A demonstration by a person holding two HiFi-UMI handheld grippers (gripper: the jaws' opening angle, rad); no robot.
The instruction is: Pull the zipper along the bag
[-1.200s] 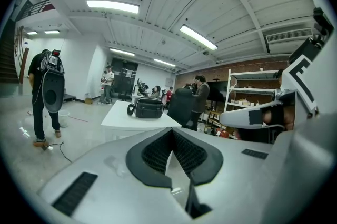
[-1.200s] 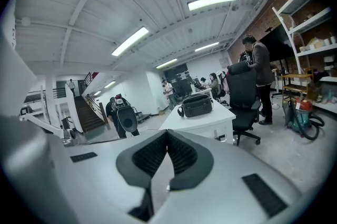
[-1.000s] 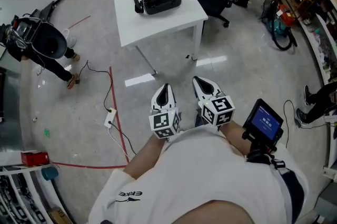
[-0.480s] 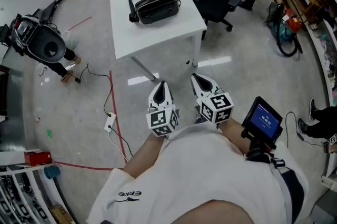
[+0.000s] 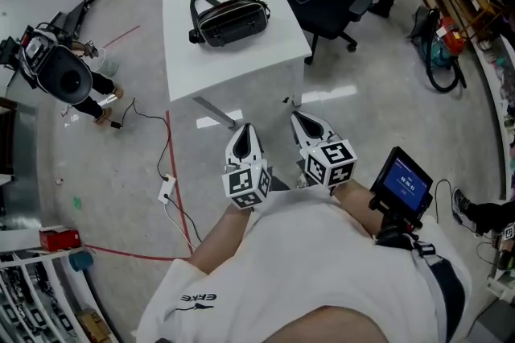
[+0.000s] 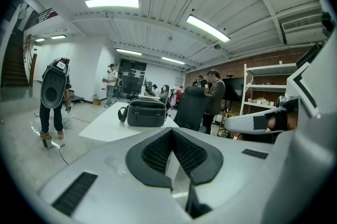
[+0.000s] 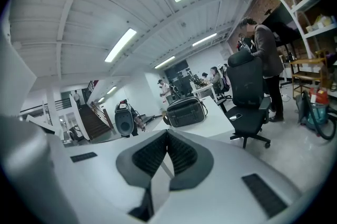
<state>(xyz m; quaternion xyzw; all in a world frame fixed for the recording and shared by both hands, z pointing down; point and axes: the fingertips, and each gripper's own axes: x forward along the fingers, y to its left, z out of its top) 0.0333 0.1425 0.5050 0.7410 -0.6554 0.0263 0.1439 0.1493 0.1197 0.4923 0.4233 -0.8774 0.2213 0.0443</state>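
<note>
Two tools at lower centre, my left gripper (image 5: 246, 132) and right gripper (image 5: 302, 121), jaws pressed together, empty. The bag (image 5: 229, 18) lies on the table (image 5: 237, 66), upper centre, well apart.

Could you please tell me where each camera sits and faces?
Head view: on the person's head, steeply down at table and bag; shirt, left gripper, right gripper show.
Left gripper view: on the left gripper, facing the bag along its shut jaws; right gripper at right.
Right gripper view: on the right gripper, facing the bag along its shut jaws.
All three share the bag.
</note>
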